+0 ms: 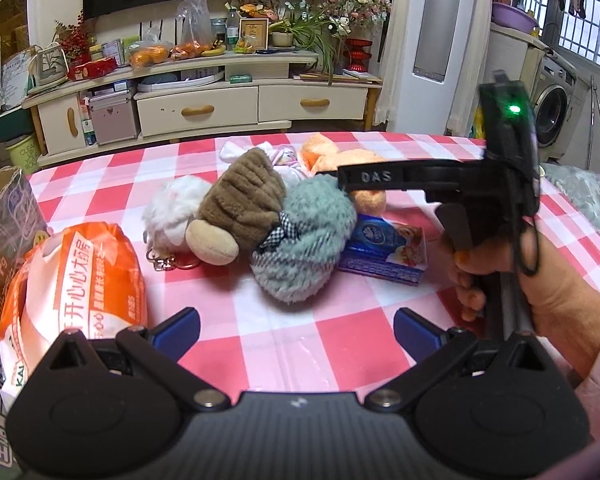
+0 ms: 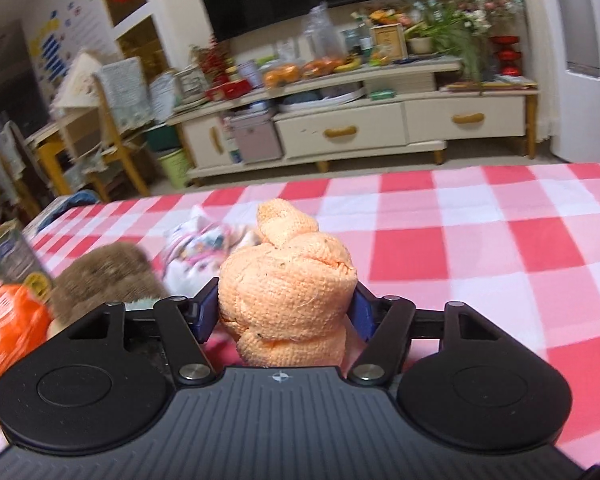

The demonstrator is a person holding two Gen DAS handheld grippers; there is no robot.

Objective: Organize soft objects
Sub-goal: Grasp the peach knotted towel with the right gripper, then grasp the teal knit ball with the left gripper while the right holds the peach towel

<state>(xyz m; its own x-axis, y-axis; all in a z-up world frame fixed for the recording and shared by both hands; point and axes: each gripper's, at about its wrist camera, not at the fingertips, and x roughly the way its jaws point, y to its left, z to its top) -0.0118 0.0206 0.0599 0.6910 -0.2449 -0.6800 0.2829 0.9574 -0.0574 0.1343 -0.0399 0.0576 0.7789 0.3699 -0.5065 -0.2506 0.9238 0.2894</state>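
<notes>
I had the right gripper (image 2: pixel 284 312) set around the orange knotted towel (image 2: pixel 290 280), its blue pads (image 2: pixel 204 314) against both sides of the cloth, so I logged it as gripping the towel at a middling width. The towel stood upright between the jaws on the red-and-white checked tablecloth (image 2: pixel 460 260), its twisted top rising above the pads. From the left wrist view the same orange towel (image 1: pixel 360 164) sat at the far side of the pile, partly hidden behind the black body of the right gripper, with a hand (image 1: pixel 532 276) around its handle.

The left gripper (image 1: pixel 296 324) hung over the near part of the table with its jaws wide apart and nothing between them; only bare tablecloth showed in the gap.

The rest of the soft things lay bunched in the middle of the table: a brown plush toy (image 1: pixel 240 204) leaning on a grey-green fluffy ball (image 1: pixel 304 236), a white fluffy ball (image 1: pixel 172 212) touching the brown toy on its left, and a small patterned cloth (image 1: pixel 276 156) behind them. A blue flat packet (image 1: pixel 388 252) lay just beside the grey-green ball. An orange bag (image 1: pixel 76 280) lay at the left near a cardboard box (image 1: pixel 4 216)
</notes>
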